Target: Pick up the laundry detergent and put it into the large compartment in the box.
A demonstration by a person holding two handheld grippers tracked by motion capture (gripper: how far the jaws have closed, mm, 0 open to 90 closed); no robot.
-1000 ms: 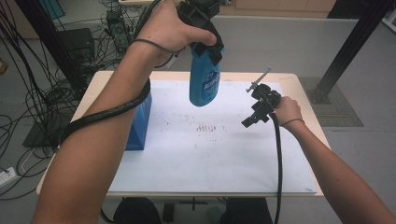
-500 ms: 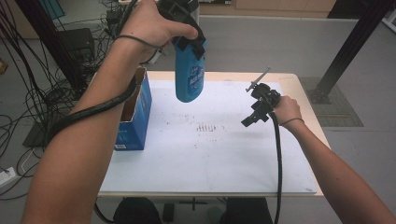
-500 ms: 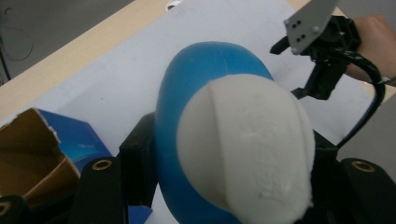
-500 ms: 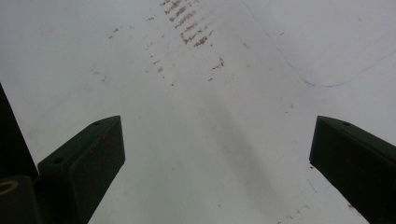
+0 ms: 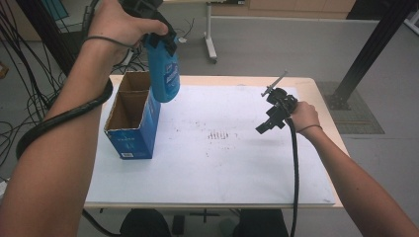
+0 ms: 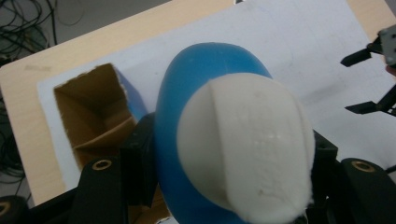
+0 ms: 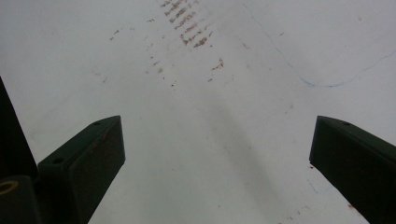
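High view, nearest: the person's two forearms enter from the bottom edge, one to each side of the white sheet [image 5: 207, 168] that covers the table [image 5: 316, 89].
Right gripper [image 5: 269, 121]: held low over the sheet's right part, jaws spread wide with nothing between them; the right gripper view looks down on bare, stained paper between the two black jaws.
Box [image 5: 131, 123]: open-topped blue carton standing upright on the left part of the sheet, its brown inside in plain sight and seemingly empty.
Left gripper [image 5: 158, 37]: raised above the table's far left, jaws clamped on the top of the blue bottle [image 5: 164, 69].
Bottle position: hanging upright in the air, base just above and to the right of the box's far corner, not yet over the opening; its white cap [image 6: 247, 144] faces the camera in the left gripper view.
Likely step: carrying the bottle over the box to lower it in.
Risk, rim: lowered off-centre, the base could catch the cardboard edge and tip or shove the light box.
Risk, grip: the rounded bottle could swing or slip if released too high.
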